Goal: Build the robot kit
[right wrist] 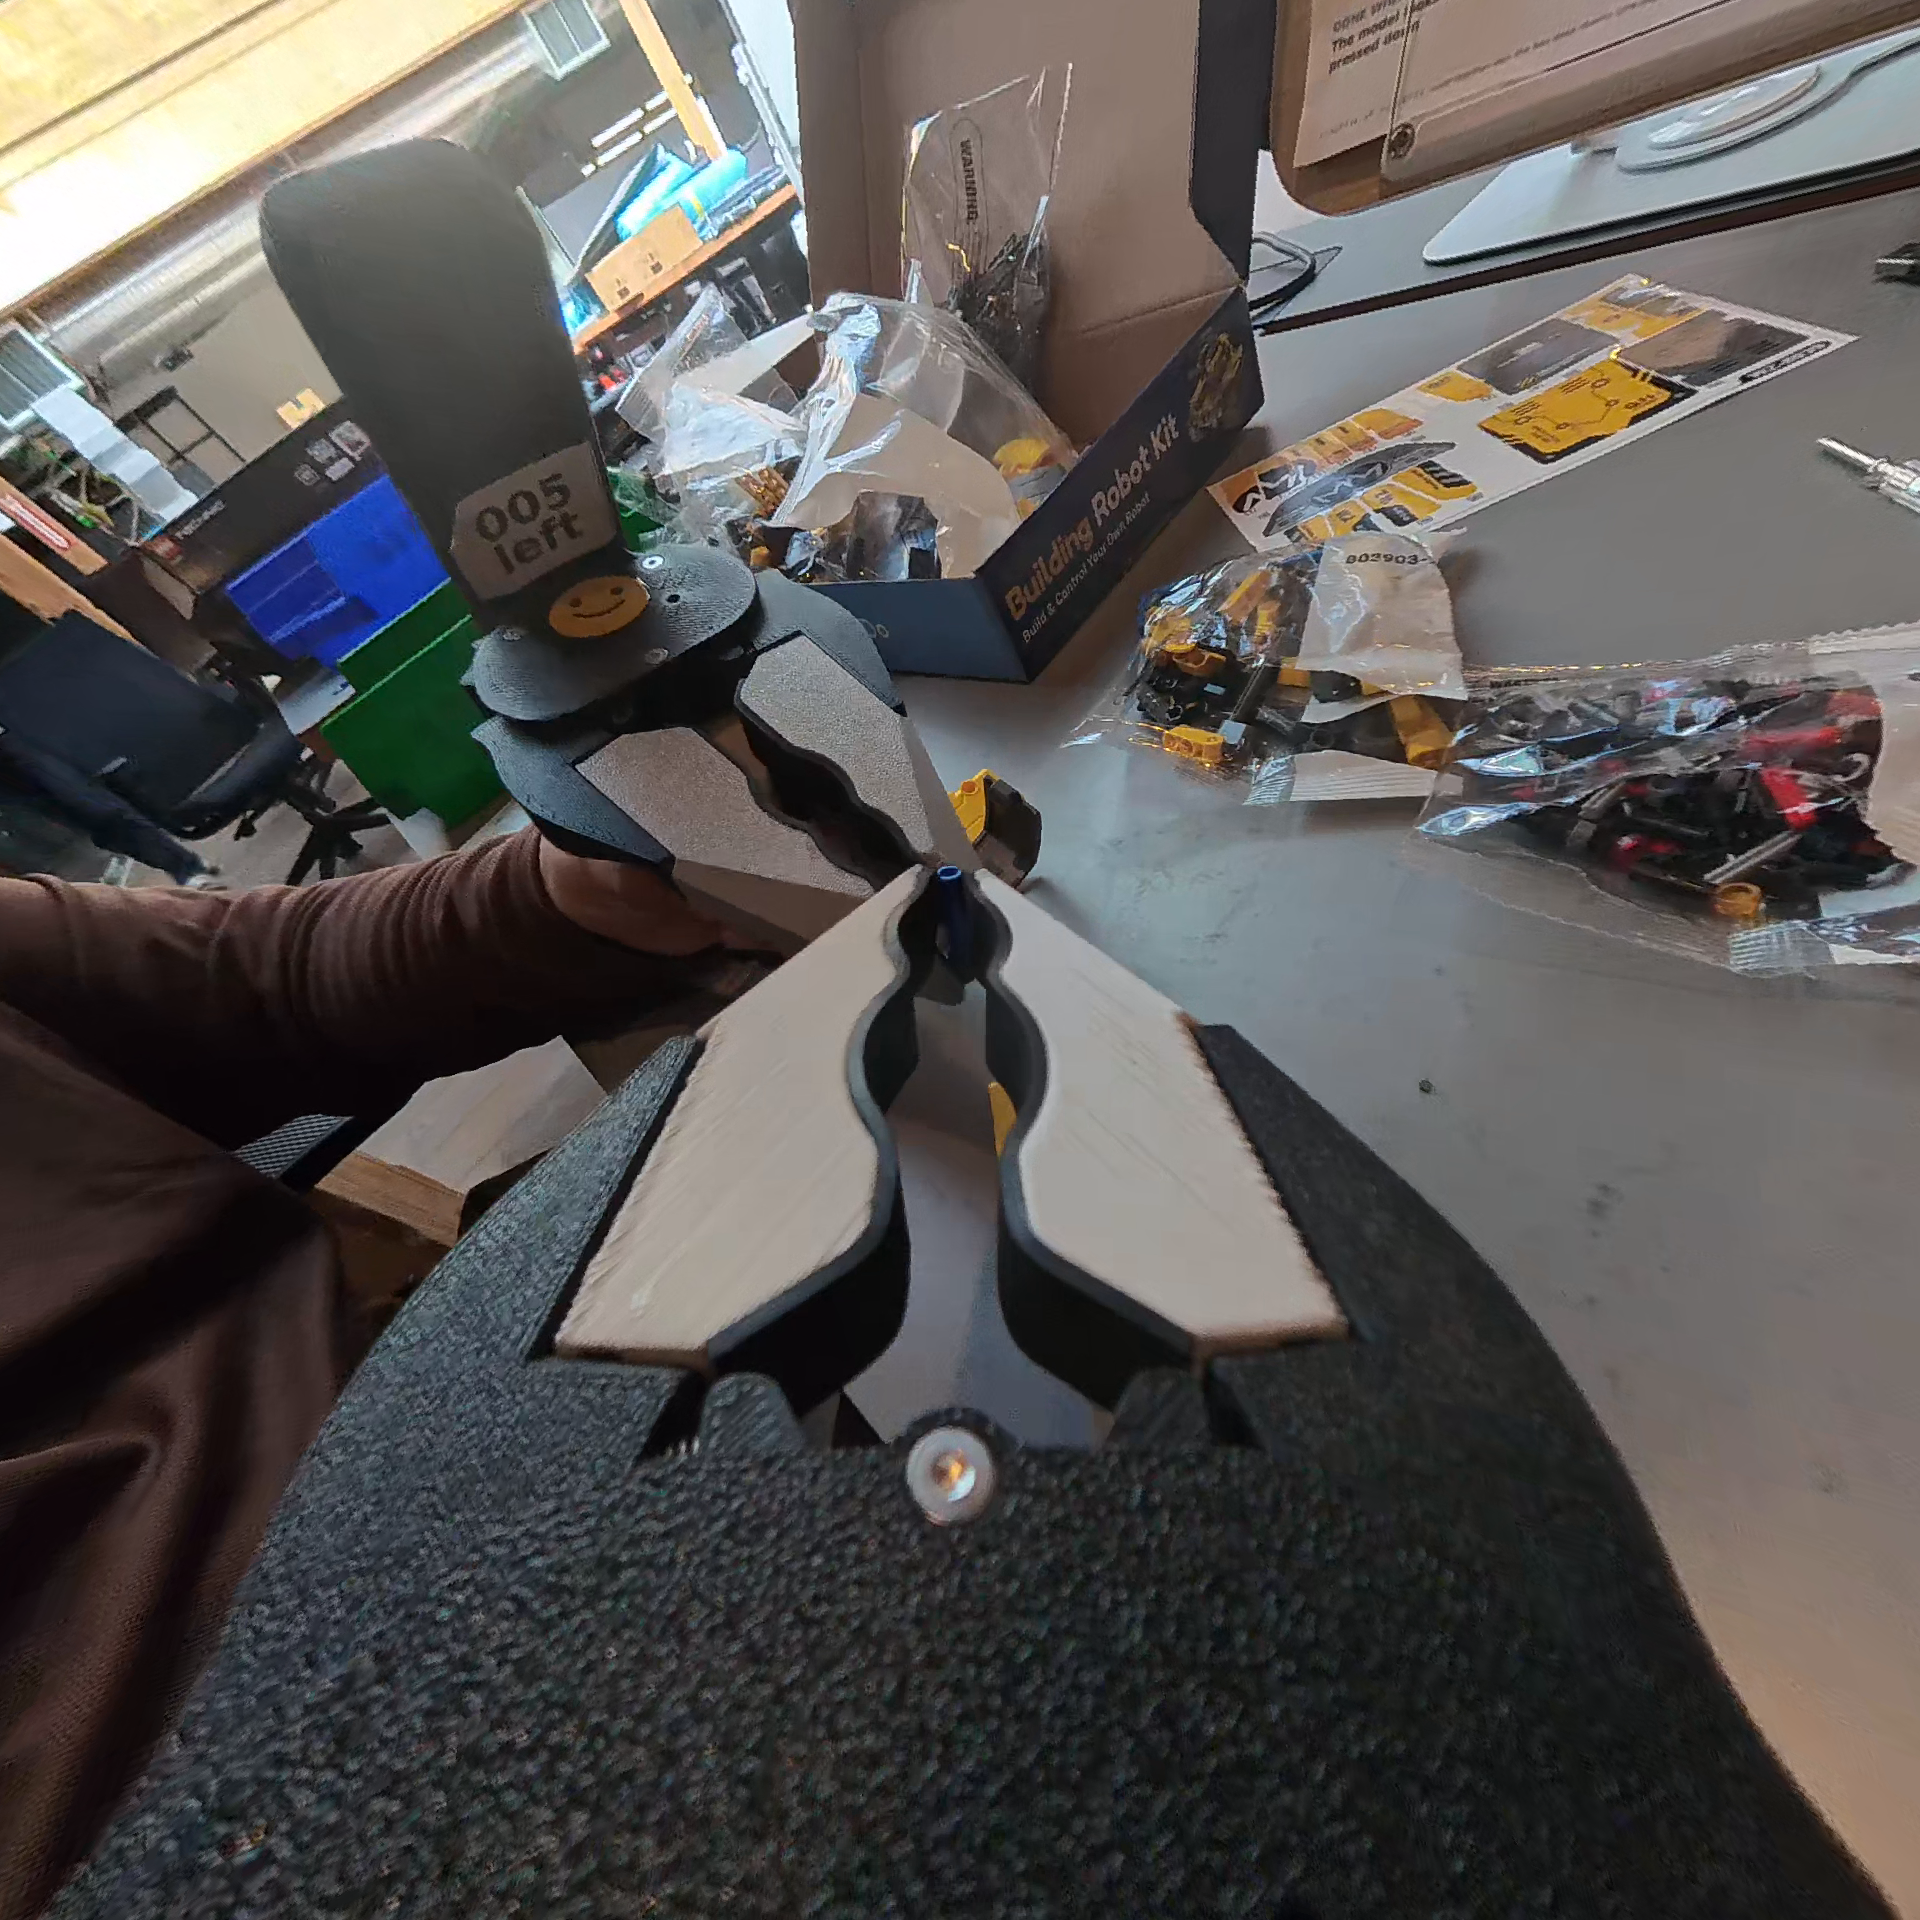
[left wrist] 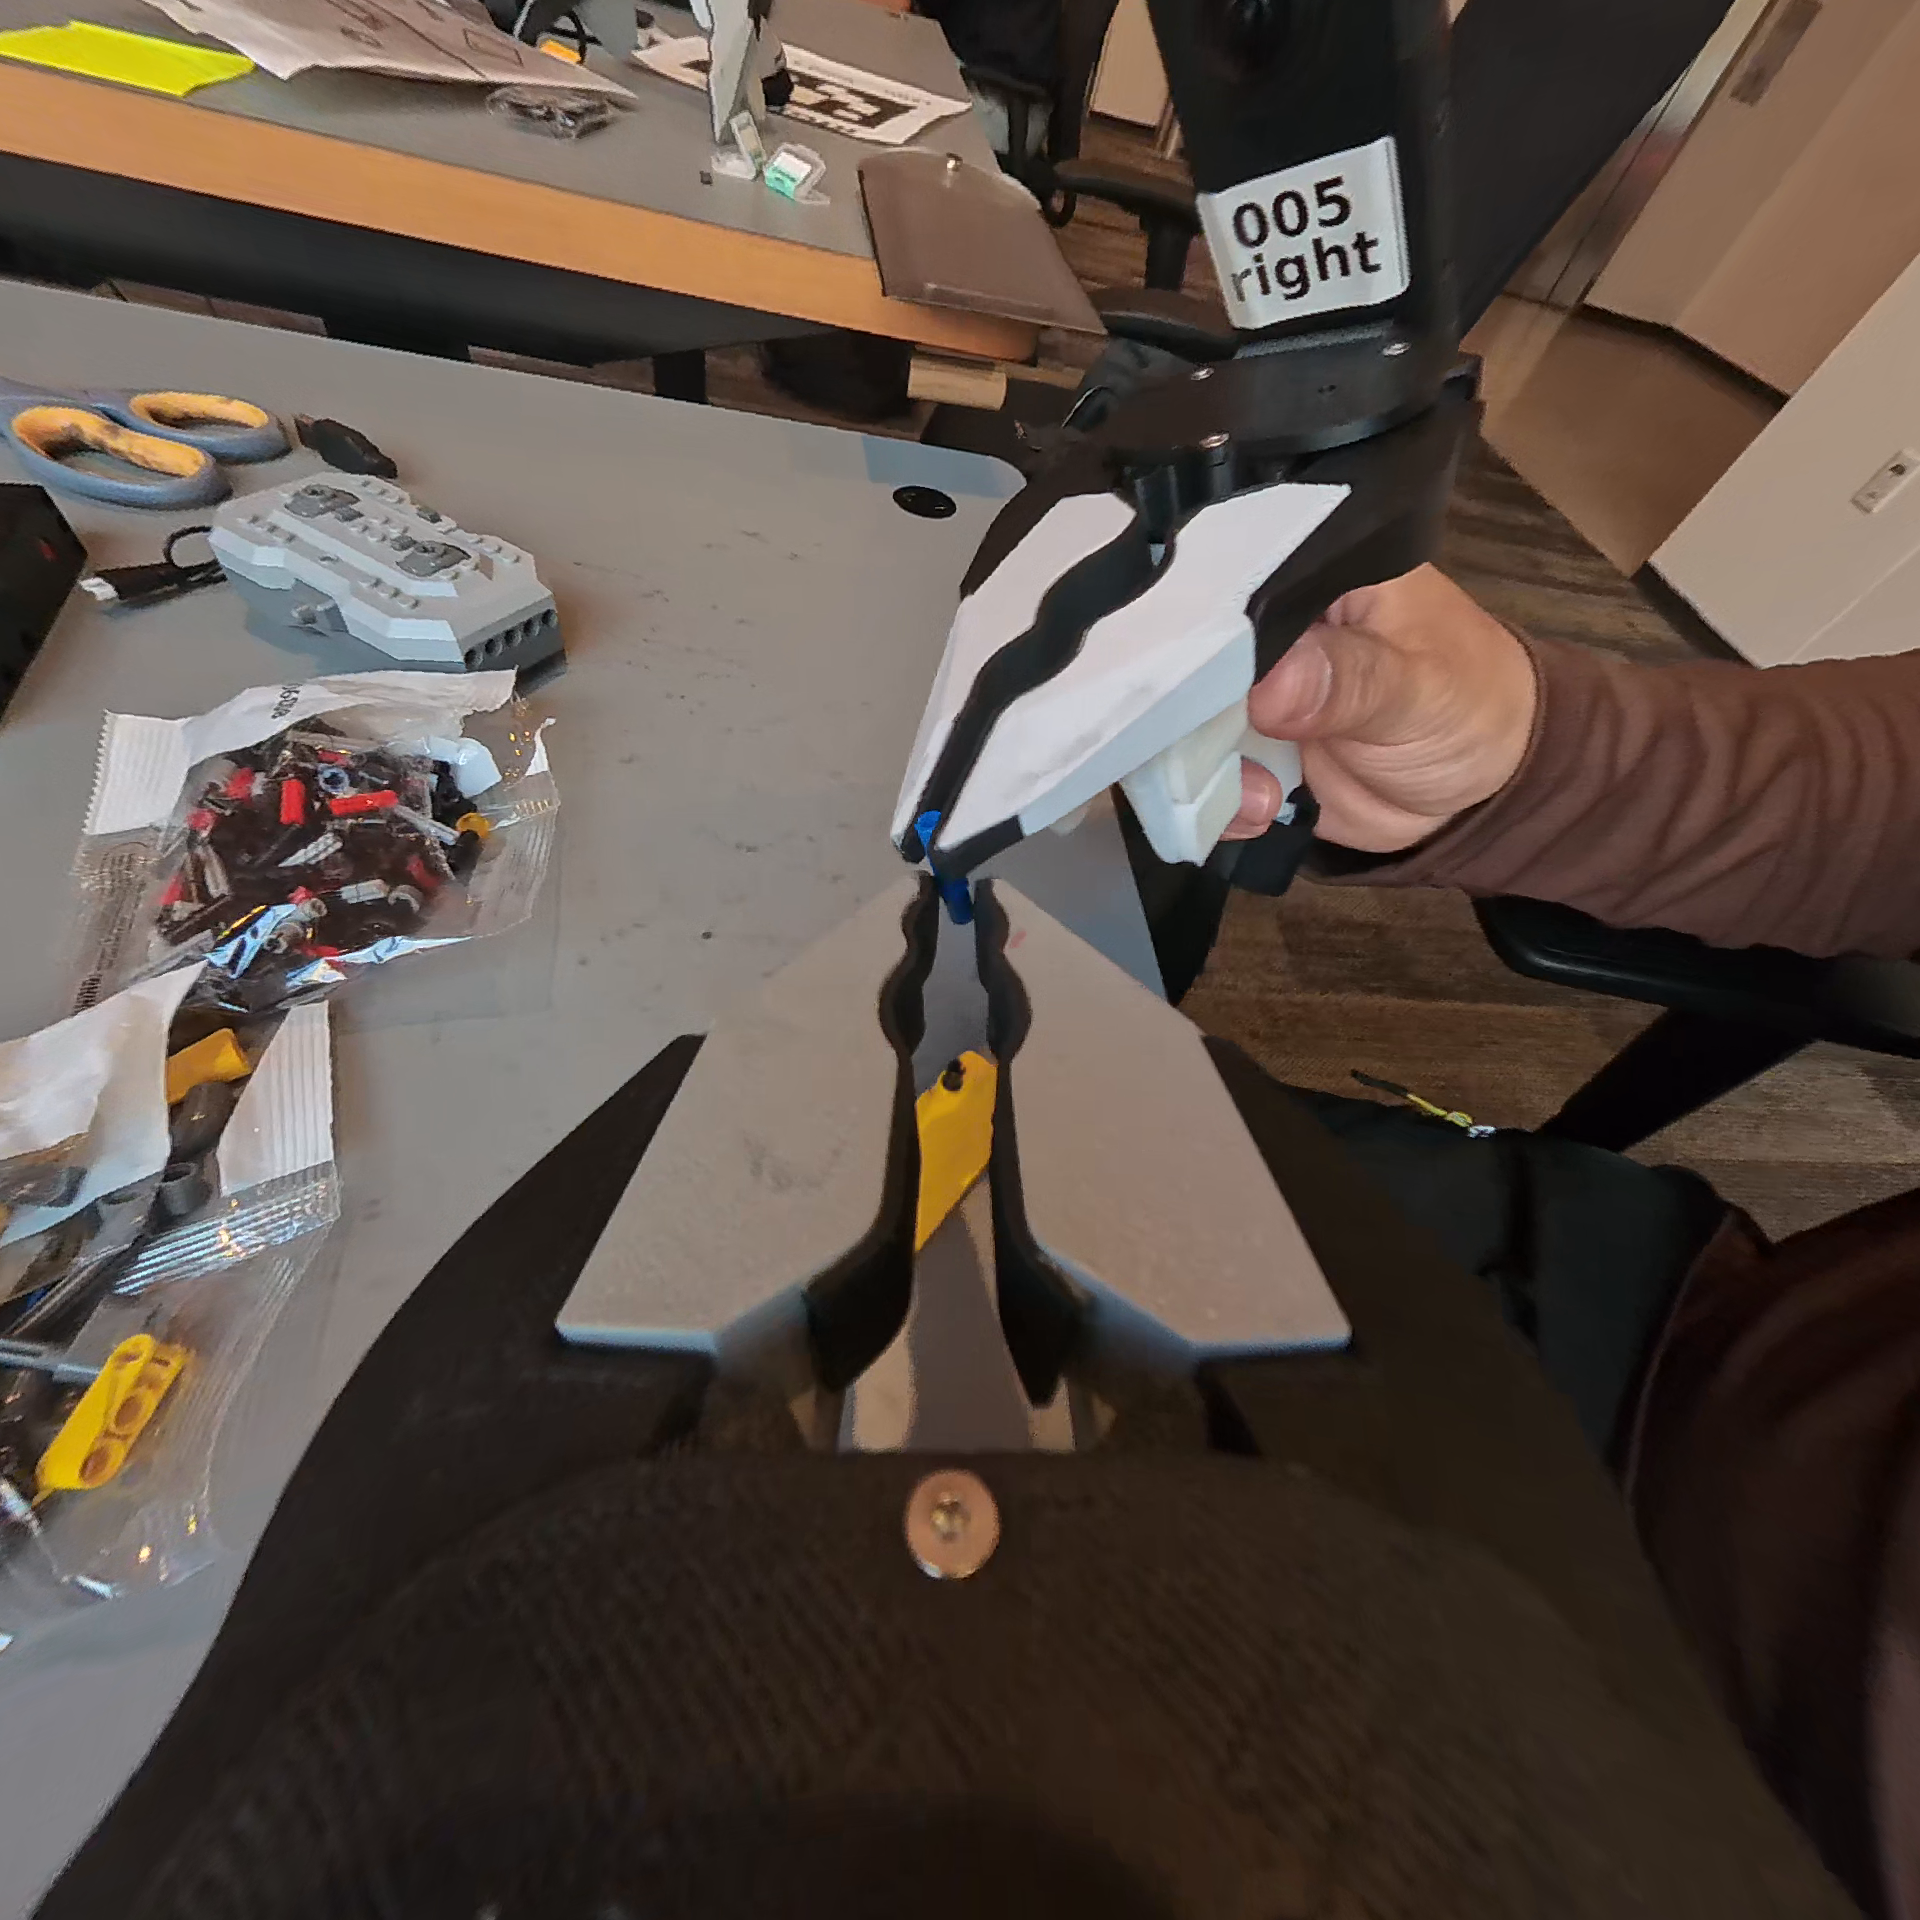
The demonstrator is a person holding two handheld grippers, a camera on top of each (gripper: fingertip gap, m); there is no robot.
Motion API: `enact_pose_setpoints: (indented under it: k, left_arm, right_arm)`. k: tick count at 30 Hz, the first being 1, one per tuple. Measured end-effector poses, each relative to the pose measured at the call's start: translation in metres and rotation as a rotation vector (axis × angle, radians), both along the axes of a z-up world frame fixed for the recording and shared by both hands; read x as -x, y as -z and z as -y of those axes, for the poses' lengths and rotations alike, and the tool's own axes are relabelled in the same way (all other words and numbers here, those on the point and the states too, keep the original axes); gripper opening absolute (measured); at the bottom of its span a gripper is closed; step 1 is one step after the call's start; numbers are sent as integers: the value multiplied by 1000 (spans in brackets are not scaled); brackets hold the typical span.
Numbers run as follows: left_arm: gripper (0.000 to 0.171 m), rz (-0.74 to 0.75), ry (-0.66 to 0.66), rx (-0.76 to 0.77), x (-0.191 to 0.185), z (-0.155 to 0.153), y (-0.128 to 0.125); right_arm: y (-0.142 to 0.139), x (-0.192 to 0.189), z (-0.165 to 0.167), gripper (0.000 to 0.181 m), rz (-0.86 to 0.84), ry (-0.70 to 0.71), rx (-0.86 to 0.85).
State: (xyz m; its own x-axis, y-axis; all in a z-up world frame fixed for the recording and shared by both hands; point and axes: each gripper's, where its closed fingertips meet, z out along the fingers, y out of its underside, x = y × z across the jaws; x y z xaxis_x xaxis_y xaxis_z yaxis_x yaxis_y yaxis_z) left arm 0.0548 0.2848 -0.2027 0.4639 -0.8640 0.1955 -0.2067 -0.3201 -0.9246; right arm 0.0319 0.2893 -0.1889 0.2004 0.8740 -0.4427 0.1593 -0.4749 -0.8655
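Right gripper point(left wrist: 928, 844) clenched on a small blue pin point(left wrist: 951, 883), tip between the left gripper point(left wrist: 953, 896) fingers, those grasping a yellow piece point(left wrist: 951, 1153) above the grey worktop point(left wrist: 727, 644) (both likely light, rigid, slippery plastic; best pinched mid-length).

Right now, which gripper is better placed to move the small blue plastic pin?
Probably the right gripper: the small blue plastic pin is pinched at its tips, while the left gripper is shut on a yellow plastic piece.
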Motion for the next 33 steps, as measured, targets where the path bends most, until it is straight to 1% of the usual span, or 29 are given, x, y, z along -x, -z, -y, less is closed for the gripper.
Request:
enact_pose_setpoints:
  k: [5,8,10,12,14,20,33]
  left_arm:
    - [0,0,6,15,2,0,1]
    - [0,7,8,9,1,1,-1]
    - [10,21,22,23,0,2,-2]
    - [10,45,45,57,-2,5,-2]
    - [1,69,40,63,-1,4,-5]
    - [1,130,52,130,-1,5,-9]
    - [1,128,47,152,2,4,-7]
  right_arm:
    - [-10,-5,-6,4,-83,13,58]
    - [-11,-5,-6,4,-98,4,84]
    - [-12,-5,-5,4,-110,0,90]
    - [-12,-4,-3,4,-108,-5,87]
    - [-11,-2,-2,4,-103,-11,83]
    - [-14,0,-1,4,-120,-12,80]
    - [-6,2,1,5,-102,-24,60]
